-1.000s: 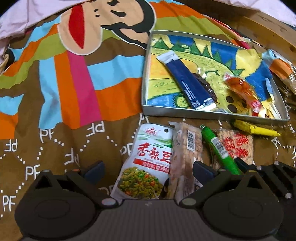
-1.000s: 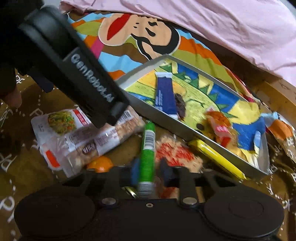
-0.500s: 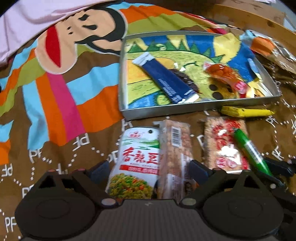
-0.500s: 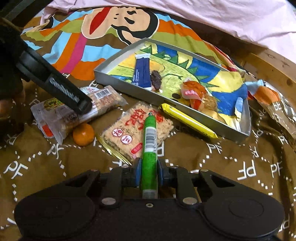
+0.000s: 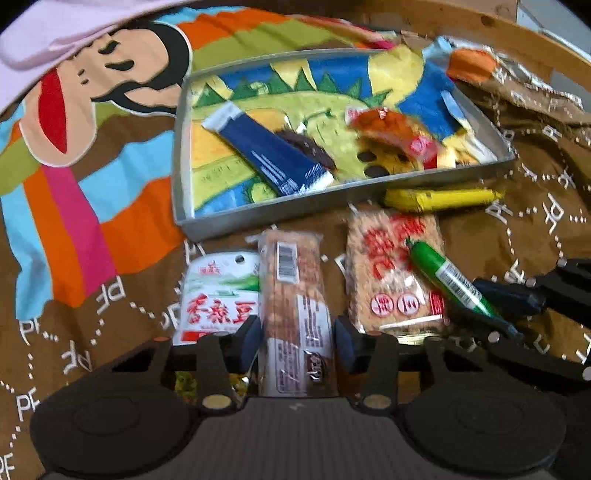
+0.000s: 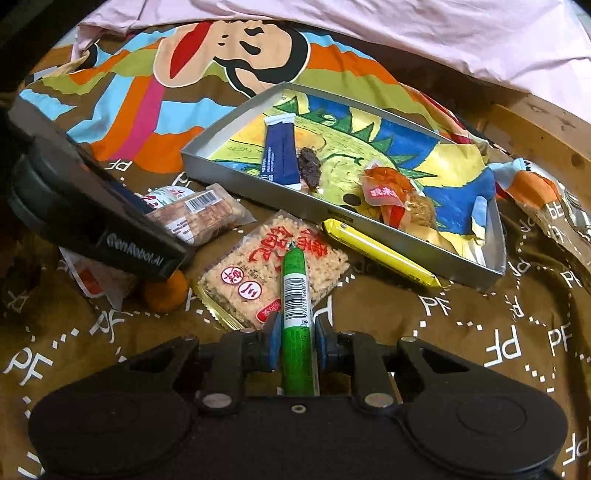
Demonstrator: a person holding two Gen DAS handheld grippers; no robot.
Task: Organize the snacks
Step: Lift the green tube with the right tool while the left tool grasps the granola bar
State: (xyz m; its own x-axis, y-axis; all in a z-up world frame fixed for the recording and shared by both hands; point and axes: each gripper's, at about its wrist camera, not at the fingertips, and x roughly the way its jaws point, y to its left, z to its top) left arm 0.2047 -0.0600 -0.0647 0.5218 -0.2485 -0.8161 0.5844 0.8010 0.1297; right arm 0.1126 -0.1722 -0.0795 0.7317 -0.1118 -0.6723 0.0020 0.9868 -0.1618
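Observation:
My left gripper (image 5: 297,341) is shut on a clear-wrapped nut bar (image 5: 293,295), which also shows in the right wrist view (image 6: 201,218). My right gripper (image 6: 295,343) is shut on a green stick snack (image 6: 294,295), held above a rice cracker pack (image 6: 273,266); the stick also shows in the left wrist view (image 5: 448,278). The metal tray (image 6: 255,182) with a dinosaur print holds a blue sachet (image 6: 279,153), a dark snack (image 6: 309,168) and an orange packet (image 6: 386,186). A yellow stick (image 6: 380,253) lies against the tray's front wall.
A white bean pack (image 5: 218,295) lies left of the nut bar. A small orange fruit (image 6: 166,291) sits on the brown cloth. An orange-and-silver bag (image 6: 543,199) lies right of the tray. A wooden edge (image 6: 535,125) and pink fabric (image 6: 406,33) are behind.
My left gripper has closed from open onto the nut bar and moved nearer the tray. My right gripper has kept the green stick and moved slightly closer to the cracker pack.

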